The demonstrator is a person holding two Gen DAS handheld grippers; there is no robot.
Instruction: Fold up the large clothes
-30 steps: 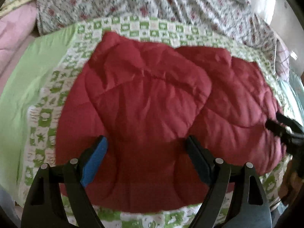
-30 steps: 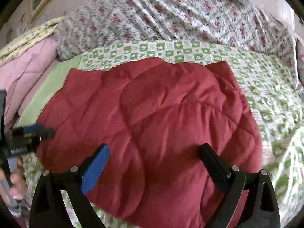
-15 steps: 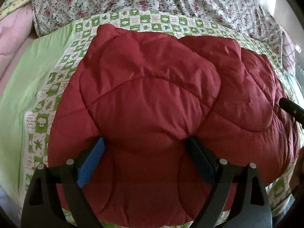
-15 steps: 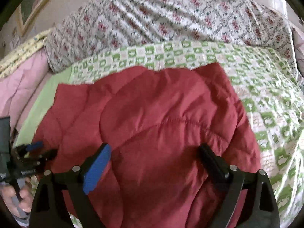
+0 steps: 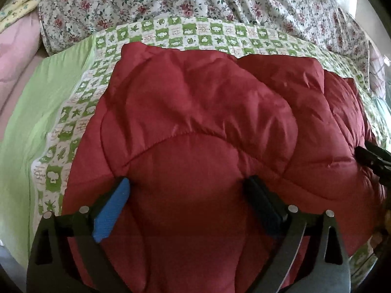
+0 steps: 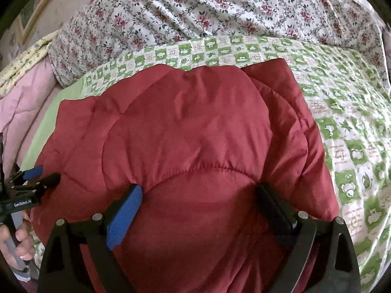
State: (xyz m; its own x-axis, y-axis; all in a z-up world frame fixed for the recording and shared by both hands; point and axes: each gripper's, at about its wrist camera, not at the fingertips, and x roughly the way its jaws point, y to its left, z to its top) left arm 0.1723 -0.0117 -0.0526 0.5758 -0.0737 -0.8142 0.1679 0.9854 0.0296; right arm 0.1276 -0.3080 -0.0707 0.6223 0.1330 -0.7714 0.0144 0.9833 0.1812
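1. At the far left lies a pink quilt [image 5: 14, 56], bunched against the edge of the bed, with a plain light-green sheet [image 5: 44, 102] beside it.
2. A green-and-white checked cover [image 6: 347, 131] spreads over the bed under the task's garment, and a floral duvet [image 6: 220, 7] is heaped behind it.
3. The red padded jacket [image 5: 195, 112] lies folded on the checked cover, puffy, its upper layer doubled over the lower one, whose edge shows at the right side.
4. The left claw [image 5: 187, 190] is spread wide, its blue pad and black pad pressing into the near part of the jacket with a bulge of fabric between them; it pinches nothing shut.
5. The right claw [image 6: 199, 196] is likewise wide apart, both pads sunk into the jacket's near edge, a padded bulge swelling between them.
6. In the right wrist view the person's left hand [image 6: 17, 241] grips the left tool's handle at the jacket's left edge.
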